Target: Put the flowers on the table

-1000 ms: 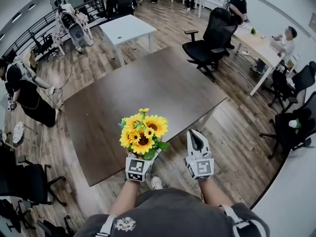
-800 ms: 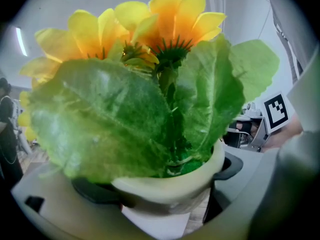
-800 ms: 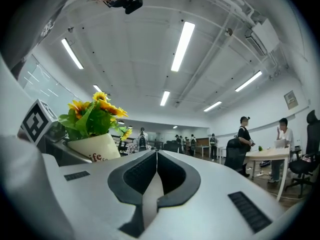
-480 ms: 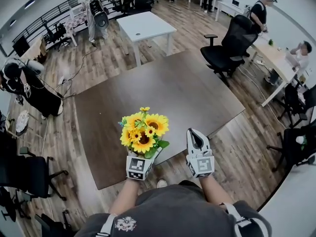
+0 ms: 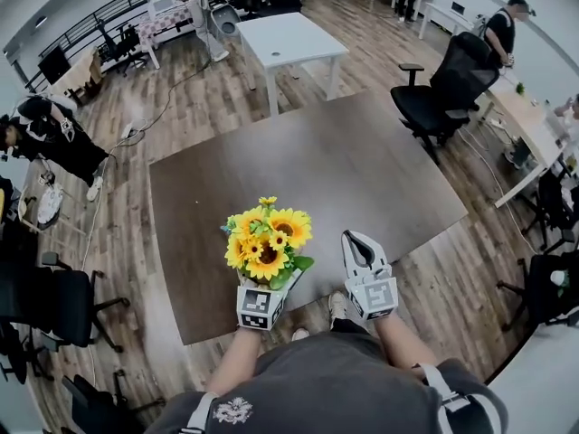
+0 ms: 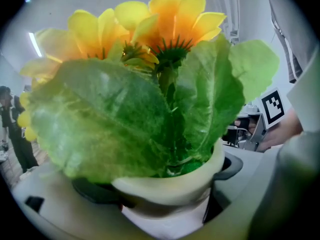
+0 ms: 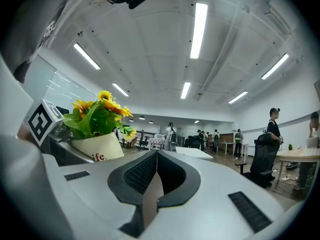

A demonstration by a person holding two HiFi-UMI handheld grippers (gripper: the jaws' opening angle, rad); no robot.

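A bunch of yellow sunflowers (image 5: 267, 240) with green leaves stands in a small white pot (image 6: 172, 186). My left gripper (image 5: 269, 280) is shut on that pot and holds it upright over the near edge of the dark brown table (image 5: 308, 170). In the left gripper view the leaves (image 6: 125, 119) fill most of the picture and the jaws grip the pot's sides. My right gripper (image 5: 356, 244) is shut with nothing in it, level with the left one and to its right. The right gripper view shows the pot (image 7: 97, 148) to the left of its closed jaws.
A black office chair (image 5: 441, 98) stands at the table's far right corner. A white table (image 5: 294, 39) is beyond the far edge. More black chairs (image 5: 54, 301) are on the left, and a long desk (image 5: 534, 125) on the right. People stand around the room's edges.
The brown table has come closer and shifted right in the head view, its near edge now under both grippers. The grippers keep their hold and their spacing.
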